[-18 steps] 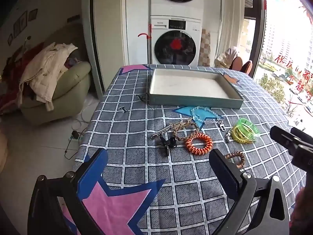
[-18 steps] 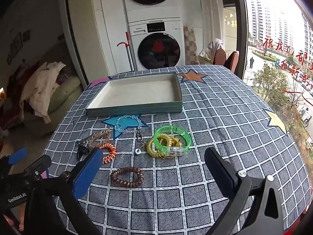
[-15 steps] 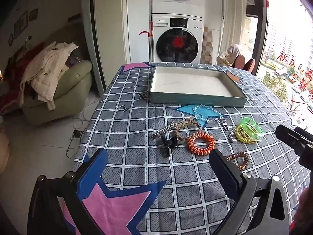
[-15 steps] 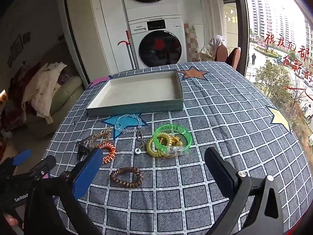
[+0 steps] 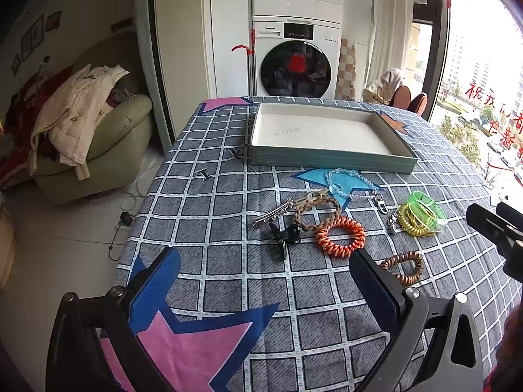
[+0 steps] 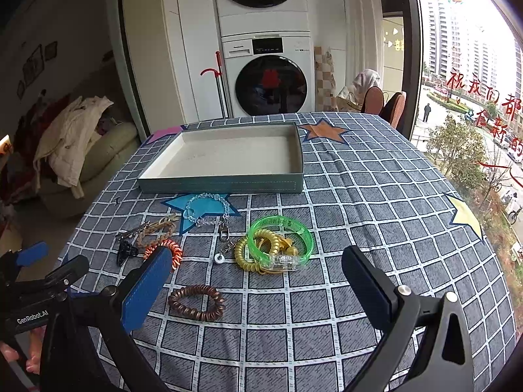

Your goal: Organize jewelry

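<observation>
Both tongs have risen a little and stand wide, left tongs [image 5: 264, 281] and right tongs [image 6: 258, 274], holding nothing. On the table [image 6: 376, 196], the shallow box [image 6: 225, 183] is empty; before it lie the orange spiral band [image 5: 340, 236], the brown coil [image 6: 197, 302] and the green plastic bangle [image 6: 281, 238].

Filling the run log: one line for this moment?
left gripper open | right gripper open | box empty | brown coil nearest right

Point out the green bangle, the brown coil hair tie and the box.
green bangle [image 6: 305, 233]: right wrist view, on its right band.
brown coil hair tie [image 6: 183, 307]: right wrist view, on its lower-left coils.
box [image 6: 222, 186]: right wrist view, on its near outer wall.
</observation>
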`<action>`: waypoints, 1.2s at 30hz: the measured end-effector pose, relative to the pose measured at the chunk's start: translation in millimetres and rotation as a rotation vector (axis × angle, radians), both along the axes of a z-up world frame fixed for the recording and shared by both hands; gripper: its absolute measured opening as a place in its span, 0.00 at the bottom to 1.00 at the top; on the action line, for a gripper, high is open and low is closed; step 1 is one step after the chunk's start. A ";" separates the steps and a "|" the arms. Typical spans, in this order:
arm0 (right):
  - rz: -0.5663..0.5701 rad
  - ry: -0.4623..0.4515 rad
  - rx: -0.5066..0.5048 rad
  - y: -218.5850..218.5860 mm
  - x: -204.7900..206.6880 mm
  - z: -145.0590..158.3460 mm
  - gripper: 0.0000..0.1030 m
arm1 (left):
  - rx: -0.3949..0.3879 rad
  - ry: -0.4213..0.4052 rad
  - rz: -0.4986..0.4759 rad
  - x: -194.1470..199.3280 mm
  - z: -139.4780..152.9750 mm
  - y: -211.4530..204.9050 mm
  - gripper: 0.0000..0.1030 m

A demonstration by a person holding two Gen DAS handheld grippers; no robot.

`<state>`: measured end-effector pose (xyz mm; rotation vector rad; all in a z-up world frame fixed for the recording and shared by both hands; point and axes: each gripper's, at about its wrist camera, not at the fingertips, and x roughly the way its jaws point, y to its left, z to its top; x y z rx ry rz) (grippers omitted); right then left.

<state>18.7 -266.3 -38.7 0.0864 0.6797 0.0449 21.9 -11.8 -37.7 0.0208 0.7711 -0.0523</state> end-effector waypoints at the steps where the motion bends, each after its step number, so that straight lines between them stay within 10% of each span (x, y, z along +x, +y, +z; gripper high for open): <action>1: -0.001 -0.016 -0.006 -0.2 -2.1 3.4 1.00 | 0.004 0.001 0.000 0.2 -0.6 -0.4 1.00; 36: -0.019 0.021 0.031 -3.2 2.2 -5.8 1.00 | 0.025 0.021 0.024 5.4 -7.6 3.1 1.00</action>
